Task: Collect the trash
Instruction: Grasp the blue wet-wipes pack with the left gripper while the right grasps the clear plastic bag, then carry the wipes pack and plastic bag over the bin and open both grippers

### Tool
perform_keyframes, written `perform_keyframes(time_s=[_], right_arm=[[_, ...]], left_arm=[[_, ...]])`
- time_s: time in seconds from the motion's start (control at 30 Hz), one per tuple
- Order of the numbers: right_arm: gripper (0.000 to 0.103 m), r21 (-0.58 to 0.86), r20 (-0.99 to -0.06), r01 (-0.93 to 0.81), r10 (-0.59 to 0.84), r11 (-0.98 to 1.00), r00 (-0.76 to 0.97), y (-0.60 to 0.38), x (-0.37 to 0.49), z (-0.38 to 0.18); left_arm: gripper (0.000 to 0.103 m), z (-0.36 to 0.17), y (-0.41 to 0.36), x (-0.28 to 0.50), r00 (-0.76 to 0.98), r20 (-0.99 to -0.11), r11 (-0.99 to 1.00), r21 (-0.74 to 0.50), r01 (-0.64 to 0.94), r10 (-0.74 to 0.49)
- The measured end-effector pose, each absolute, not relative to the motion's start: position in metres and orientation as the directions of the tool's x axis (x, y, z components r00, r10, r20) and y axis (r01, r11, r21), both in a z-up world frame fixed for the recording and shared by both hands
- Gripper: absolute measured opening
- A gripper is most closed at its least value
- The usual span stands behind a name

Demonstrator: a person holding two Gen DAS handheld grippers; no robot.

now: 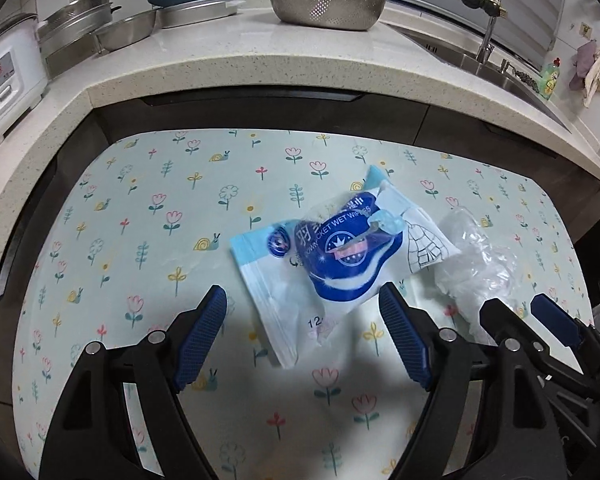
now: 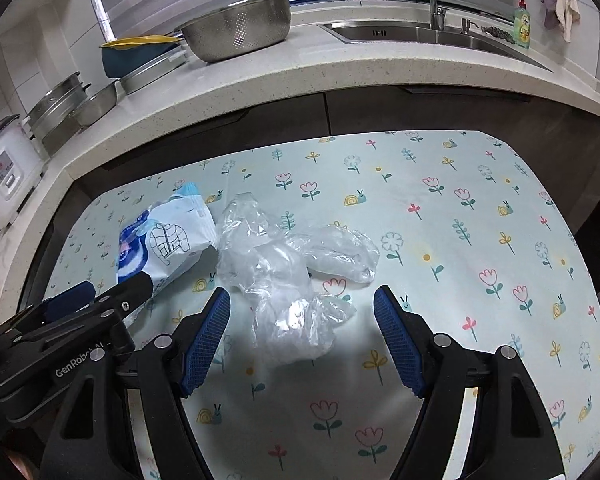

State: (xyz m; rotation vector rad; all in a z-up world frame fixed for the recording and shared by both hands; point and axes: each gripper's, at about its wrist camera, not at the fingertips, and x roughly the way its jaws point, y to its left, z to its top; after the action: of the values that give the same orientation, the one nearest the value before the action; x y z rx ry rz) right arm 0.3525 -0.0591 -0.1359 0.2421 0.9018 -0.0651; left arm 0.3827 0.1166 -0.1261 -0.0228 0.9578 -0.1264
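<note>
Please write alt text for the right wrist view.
The open right claw hovers over crumpled clear plastic on a floral tablecloth. A blue and white wet wipes packet lies left of it, beneath the left claw.

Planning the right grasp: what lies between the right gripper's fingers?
The crumpled clear plastic bag lies between the right gripper fingers on the flowered tablecloth, shown in the right wrist view.

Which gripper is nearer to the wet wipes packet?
Left. The left gripper is open with the wet wipes packet lying between its fingers; the right gripper sits beside it, open around the crumpled clear plastic.
</note>
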Motion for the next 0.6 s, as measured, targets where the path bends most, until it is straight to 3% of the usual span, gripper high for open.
perform_keyframes(time_s=[0.13, 0.23, 0.3, 0.6], right_arm=[[0.068, 0.18, -0.792, 0.158, 0.048, 0.971, 0.608, -0.059, 0.359, -0.147], [0.045, 0.184, -0.799, 0.144, 0.062, 0.972, 0.598, -0.055, 0.362, -0.153], [0.032, 0.175, -0.803, 0.141, 0.058, 0.974, 0.594, -0.053, 0.361, -0.155], [0.029, 0.195, -0.783, 0.14, 0.068, 0.971, 0.619, -0.056, 0.338, -0.139]], left_arm=[[0.069, -0.138, 0.116, 0.394, 0.544, -0.828, 0.99, -0.095, 0.107, -0.138], [0.063, -0.141, 0.114, 0.395, 0.539, -0.828, 0.987, -0.105, 0.118, -0.152], [0.051, -0.14, 0.112, 0.393, 0.538, -0.827, 0.985, -0.111, 0.133, -0.166], [0.03, -0.125, 0.103, 0.375, 0.54, -0.819, 0.979, -0.124, 0.163, -0.194]])
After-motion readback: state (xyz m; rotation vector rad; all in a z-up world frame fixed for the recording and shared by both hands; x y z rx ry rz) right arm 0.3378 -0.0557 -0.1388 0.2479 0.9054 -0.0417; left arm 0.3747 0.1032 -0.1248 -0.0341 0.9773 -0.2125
